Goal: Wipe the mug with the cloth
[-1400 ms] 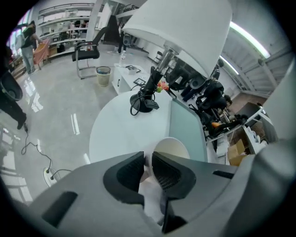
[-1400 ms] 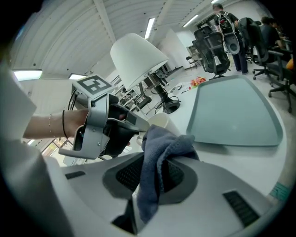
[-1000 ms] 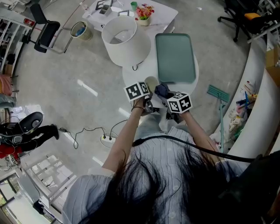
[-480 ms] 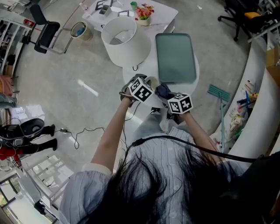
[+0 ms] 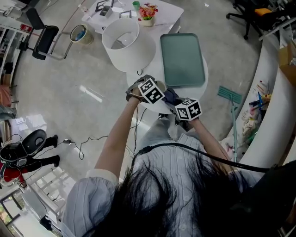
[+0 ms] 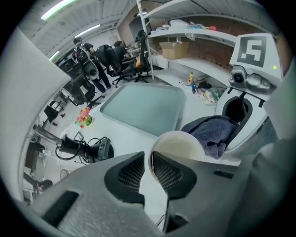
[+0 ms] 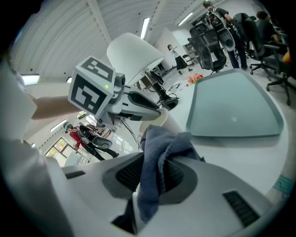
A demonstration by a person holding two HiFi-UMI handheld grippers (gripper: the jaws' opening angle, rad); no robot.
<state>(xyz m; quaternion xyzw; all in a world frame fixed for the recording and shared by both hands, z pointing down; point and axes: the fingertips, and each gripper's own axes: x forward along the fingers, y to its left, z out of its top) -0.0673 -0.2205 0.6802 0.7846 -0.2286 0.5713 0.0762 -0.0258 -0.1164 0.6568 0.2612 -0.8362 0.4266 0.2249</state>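
The cream mug (image 6: 179,144) is held off the white table, its rim pinched between the pads of my left gripper (image 6: 149,159), which is shut on it. A blue-grey cloth (image 7: 159,152) hangs bunched between the jaws of my right gripper (image 7: 155,178), also shut. The cloth (image 6: 215,133) lies against the mug's side opposite my left jaws. In the head view the mug (image 5: 161,86) sits between the two marker cubes, left gripper (image 5: 151,90) to its left, right gripper (image 5: 187,110) below right, cloth (image 5: 170,96) between them.
A teal tray (image 5: 182,59) lies on the round white table (image 5: 205,79) just beyond the mug. A large white lamp shade (image 5: 127,42) stands at the table's far left. A flower pot (image 5: 148,11) sits on a farther desk. Cables and a power strip (image 5: 111,147) lie on the floor.
My left hand has turned over at the wrist and shifted slightly up and right, rolling the mug with it. The right gripper with the cloth has hardly moved.
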